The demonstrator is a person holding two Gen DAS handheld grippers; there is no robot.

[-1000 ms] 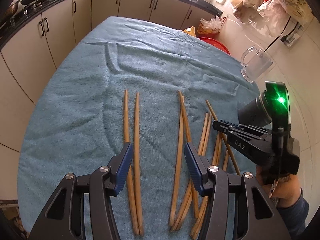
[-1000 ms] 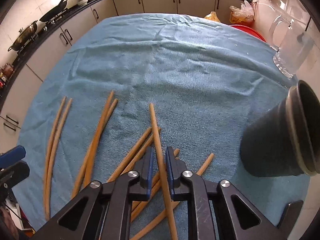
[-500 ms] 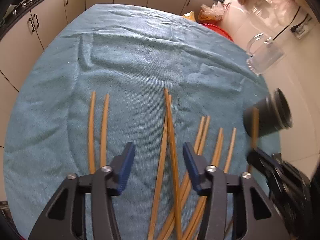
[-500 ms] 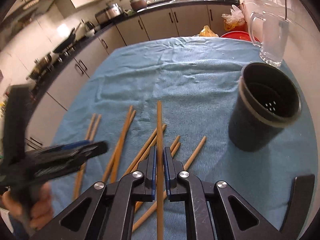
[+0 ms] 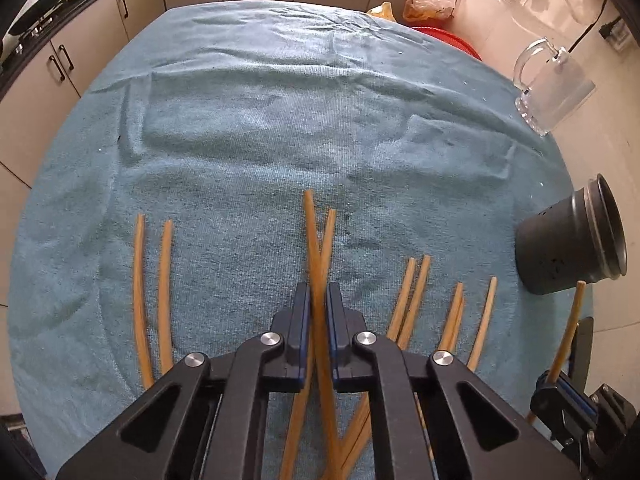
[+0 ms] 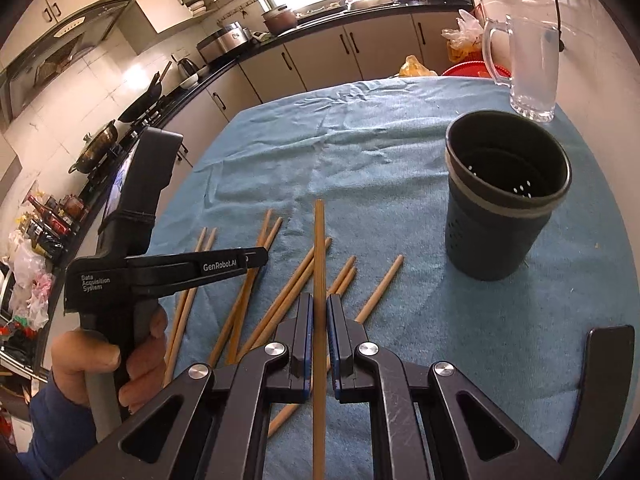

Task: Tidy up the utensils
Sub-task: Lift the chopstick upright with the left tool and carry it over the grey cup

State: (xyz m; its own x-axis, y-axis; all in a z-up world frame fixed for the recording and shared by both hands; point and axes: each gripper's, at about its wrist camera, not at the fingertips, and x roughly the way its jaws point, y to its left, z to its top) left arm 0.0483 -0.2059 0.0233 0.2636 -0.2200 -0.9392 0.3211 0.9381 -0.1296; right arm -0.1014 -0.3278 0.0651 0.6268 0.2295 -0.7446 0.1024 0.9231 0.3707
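Left wrist view: the left gripper point(image 5: 318, 304) clamps one chopstick point(image 5: 311, 232) mid-towel point(image 5: 280, 120), loose chopsticks point(image 5: 416, 292) alongside. Right wrist view: the right gripper point(image 6: 319, 316) pinches another chopstick point(image 6: 319, 248), dark holder point(image 6: 504, 216) upright near the towel's right edge.

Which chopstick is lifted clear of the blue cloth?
The chopstick clamped in the right hand-held gripper, raised near the dark holder; most others lie flat.
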